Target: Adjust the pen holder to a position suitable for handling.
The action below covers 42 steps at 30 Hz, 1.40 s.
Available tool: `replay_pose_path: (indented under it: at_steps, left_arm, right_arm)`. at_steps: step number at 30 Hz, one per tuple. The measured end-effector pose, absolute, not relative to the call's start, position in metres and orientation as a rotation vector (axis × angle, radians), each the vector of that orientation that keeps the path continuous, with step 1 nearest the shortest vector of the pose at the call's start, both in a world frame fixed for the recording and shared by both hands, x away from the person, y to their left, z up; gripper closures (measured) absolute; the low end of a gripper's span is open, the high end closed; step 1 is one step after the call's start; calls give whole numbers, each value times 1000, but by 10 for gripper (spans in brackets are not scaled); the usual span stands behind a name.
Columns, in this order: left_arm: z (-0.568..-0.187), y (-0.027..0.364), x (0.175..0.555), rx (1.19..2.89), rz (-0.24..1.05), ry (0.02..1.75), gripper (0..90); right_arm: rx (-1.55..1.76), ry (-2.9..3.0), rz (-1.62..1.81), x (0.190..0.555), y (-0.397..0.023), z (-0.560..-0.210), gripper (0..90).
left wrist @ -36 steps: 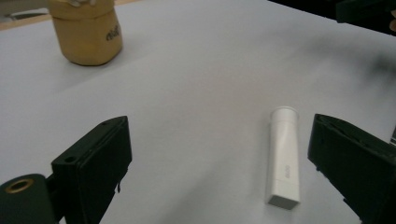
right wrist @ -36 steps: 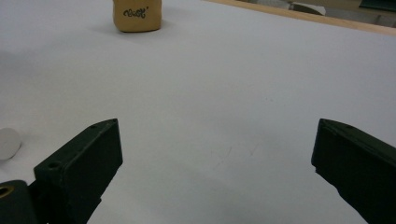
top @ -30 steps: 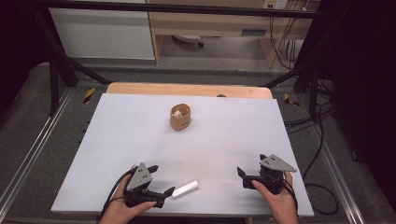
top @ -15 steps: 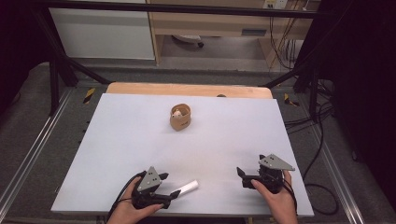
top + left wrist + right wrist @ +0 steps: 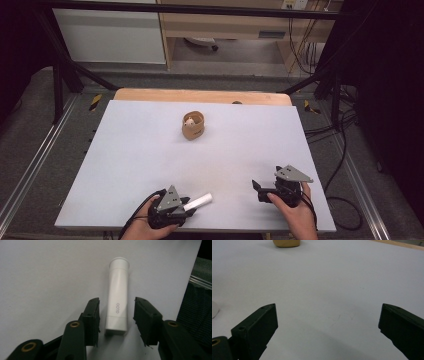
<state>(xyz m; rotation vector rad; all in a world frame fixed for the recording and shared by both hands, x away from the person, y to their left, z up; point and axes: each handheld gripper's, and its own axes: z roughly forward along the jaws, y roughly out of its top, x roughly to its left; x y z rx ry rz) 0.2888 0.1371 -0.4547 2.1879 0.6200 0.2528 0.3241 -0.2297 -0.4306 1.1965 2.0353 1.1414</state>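
Left gripper (image 5: 117, 320), black and two-jawed, had its jaws standing on either side of a white plastic tube (image 5: 118, 297) marked "GLOO", a slim cylinder with a flared cap at its far end; the jaws had just been closing, and in the left gripper view a narrow gap showed between each pad and the tube's near end, so the pads were not yet pressing on it. That tube (image 5: 198, 202) lay flat on the pale grey tabletop (image 5: 150, 155), close to the near edge and left of the middle, its capped end pointing away and to the right of the left gripper (image 5: 187, 209), which a hand (image 5: 142, 231) held low over the surface. Well apart to the right, the right gripper (image 5: 256, 190), black with a grey three-cornered plate on top, sat in the other hand (image 5: 299, 216) near the same edge; its jaws were spread wide over bare tabletop (image 5: 332, 285), gripping nothing. Far across the table, near its middle, stood a small tan round holder (image 5: 193, 127) with something pale inside. Behind the grey sheet ran a strip of light wooden board (image 5: 200, 96).
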Motion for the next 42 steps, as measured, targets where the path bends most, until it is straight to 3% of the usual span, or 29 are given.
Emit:
replay_pose_path:
  at_steps: [4, 11, 20, 42]
  left_arm:
    - [-456, 137, 288, 2195, 268, 623, 672]
    - [-460, 135, 284, 2210, 312, 599, 707]
    - [-448, 138, 292, 2214, 292, 587, 712]
    - [-413, 141, 371, 2286, 278, 600, 713]
  right_arm:
    - [1194, 2038, 1139, 324, -229, -431, 30]
    - [1194, 2039, 1138, 324, -229, -431, 30]
    - [1184, 2037, 1140, 324, -226, -431, 29]
    - [988, 2055, 1109, 368, -194, -434, 66]
